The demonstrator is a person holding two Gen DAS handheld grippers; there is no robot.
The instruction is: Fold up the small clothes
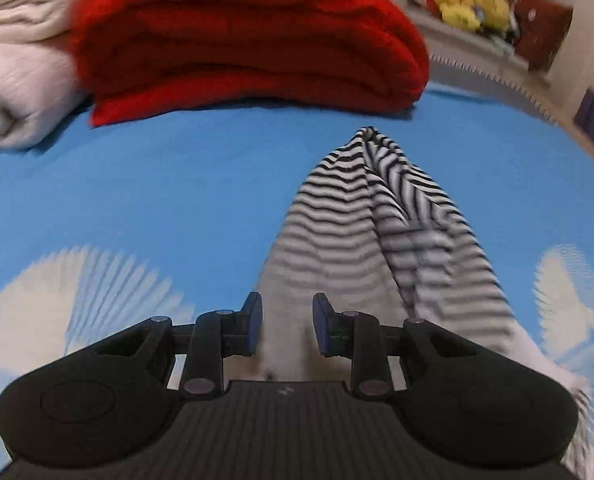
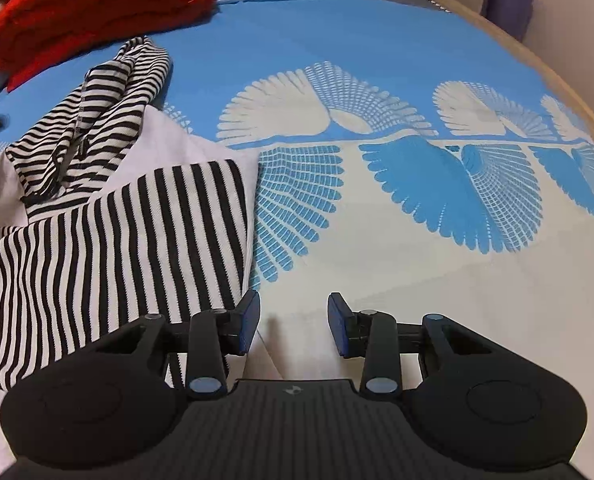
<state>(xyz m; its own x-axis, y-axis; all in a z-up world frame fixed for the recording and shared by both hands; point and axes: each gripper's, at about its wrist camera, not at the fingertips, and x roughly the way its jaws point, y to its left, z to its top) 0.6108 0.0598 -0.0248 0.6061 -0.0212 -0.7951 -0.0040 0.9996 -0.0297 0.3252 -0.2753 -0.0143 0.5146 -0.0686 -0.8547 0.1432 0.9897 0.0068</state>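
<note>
Left gripper point(image 1: 287, 330) apparently clamped on white cloth of the striped garment point(image 1: 377, 216), view blurred; right gripper point(image 2: 293, 324) parted, nothing between; garment spread on blue bedspread point(image 2: 337, 32) beside red blanket point(image 2: 97, 4).

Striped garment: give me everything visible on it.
The striped garment is a soft knit with black-and-white stripes and a plain white part. It lies partly folded on the blue-and-white bedspread: a flat striped panel near the right tongs, a crumpled striped part reaching toward the red folded knit. In the left wrist view, white fabric runs between the pads of the left tongs; a firm pinch can't be told. The right tongs stand beside its edge, nothing between them.
</note>
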